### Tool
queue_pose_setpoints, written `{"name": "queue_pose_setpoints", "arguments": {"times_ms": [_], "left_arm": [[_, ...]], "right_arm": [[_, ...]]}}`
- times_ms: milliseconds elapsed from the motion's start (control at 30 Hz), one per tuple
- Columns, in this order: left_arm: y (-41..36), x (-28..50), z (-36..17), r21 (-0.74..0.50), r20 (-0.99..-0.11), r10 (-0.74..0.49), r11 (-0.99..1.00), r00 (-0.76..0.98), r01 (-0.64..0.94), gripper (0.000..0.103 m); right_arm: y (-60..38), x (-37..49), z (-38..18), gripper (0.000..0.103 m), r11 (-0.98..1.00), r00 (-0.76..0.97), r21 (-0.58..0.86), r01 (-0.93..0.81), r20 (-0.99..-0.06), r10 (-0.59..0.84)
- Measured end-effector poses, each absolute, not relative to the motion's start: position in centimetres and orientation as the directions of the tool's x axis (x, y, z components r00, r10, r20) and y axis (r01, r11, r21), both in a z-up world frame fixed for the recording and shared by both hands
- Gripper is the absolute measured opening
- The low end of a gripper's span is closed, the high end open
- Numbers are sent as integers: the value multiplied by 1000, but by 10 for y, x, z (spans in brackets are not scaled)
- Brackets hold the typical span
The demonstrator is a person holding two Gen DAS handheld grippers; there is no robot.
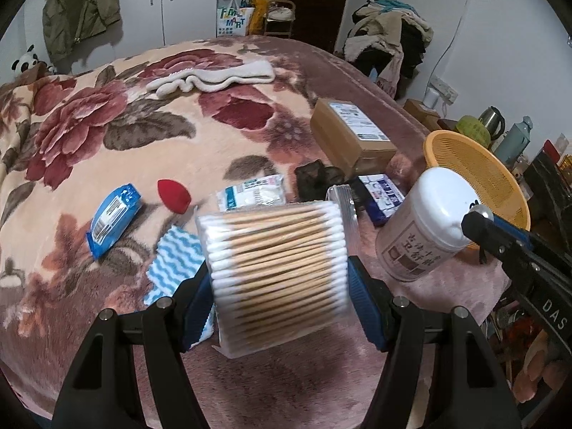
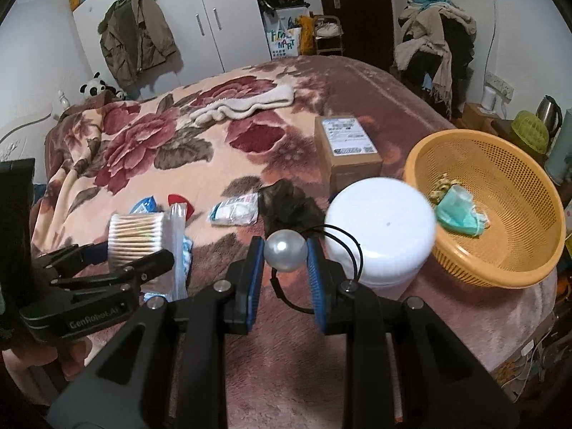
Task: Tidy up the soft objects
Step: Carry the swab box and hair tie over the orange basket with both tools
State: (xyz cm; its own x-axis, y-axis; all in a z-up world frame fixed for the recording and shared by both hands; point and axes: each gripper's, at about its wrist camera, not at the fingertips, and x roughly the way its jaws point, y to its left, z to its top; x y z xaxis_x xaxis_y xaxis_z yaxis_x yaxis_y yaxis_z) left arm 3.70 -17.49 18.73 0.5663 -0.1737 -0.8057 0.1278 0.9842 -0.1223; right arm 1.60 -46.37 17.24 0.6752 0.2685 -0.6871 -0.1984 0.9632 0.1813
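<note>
Left gripper [image 1: 279, 279] of mine clamps the cotton-swab pack [image 1: 275, 268], while my right gripper [image 2: 286, 255] pinches a pearl hair tie [image 2: 285, 254].

Dim, warm indoor light falls evenly from above, with soft shadows under the jacket [image 2: 136, 35] on the wardrobe. Both fisheye views bow strongly, corners black. The swab pack [image 1: 279, 271] and jar lid [image 2: 380, 221] look motion-blurred.
</note>
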Motion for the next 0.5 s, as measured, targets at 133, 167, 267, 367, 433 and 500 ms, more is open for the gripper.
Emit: {"name": "queue_pose_setpoints", "arguments": {"times_ms": [133, 167, 267, 367, 433, 500], "left_arm": [[-186, 39, 192, -115, -803, -178, 983, 569, 145, 72], [-188, 40, 193, -115, -802, -180, 982, 569, 149, 72], [-198, 42, 197, -109, -800, -184, 981, 571, 162, 72], [-207, 47, 200, -110, -800, -191, 979, 569, 173, 72], [-216, 51, 202, -112, -801, -199, 976, 564, 184, 72], [-225, 56, 204, -111, -803, -205, 974, 560, 198, 72]], "right_arm": [[-472, 19, 177, 25, 965, 684, 184, -186, -681, 262], [-474, 20, 178, 25, 966, 687, 185, -182, -679, 259], [-482, 21, 181, 25, 966, 691, 186, -179, -675, 258], [-491, 25, 184, 25, 968, 699, 186, -166, -671, 249], [-498, 28, 184, 25, 970, 704, 187, -156, -668, 242], [-506, 30, 184, 25, 971, 707, 189, -143, -667, 234]]}}
